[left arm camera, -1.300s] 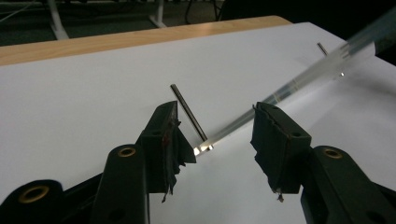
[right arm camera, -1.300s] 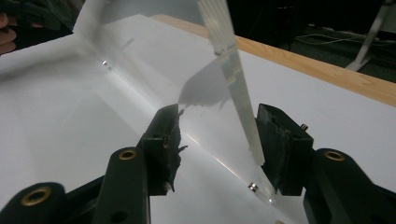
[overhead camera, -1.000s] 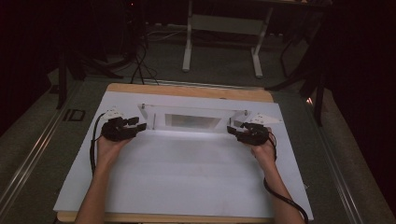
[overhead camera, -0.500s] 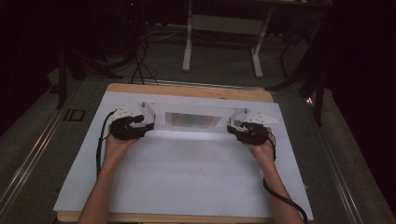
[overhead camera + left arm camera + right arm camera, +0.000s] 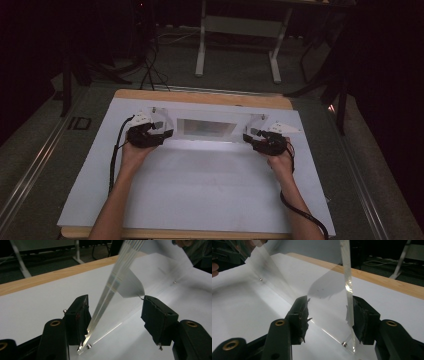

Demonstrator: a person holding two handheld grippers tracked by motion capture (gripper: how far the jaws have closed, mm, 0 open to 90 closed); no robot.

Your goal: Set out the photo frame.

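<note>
While we hold the left gripper (image 5: 167, 134) and the right gripper (image 5: 246, 138) at either end of the clear acrylic frame (image 5: 207, 129), it stands upright at the far middle of the white sheet (image 5: 200, 190). Our left jaws have just been opening; an end panel (image 5: 107, 295) stands between them, touching only the left pad. Our right jaws gape around the other end panel (image 5: 348, 290), its edge against the right pad. Beyond the wooden table edge (image 5: 200, 96) stand a metal stand (image 5: 237, 40) and floor cables (image 5: 150, 65).
</note>
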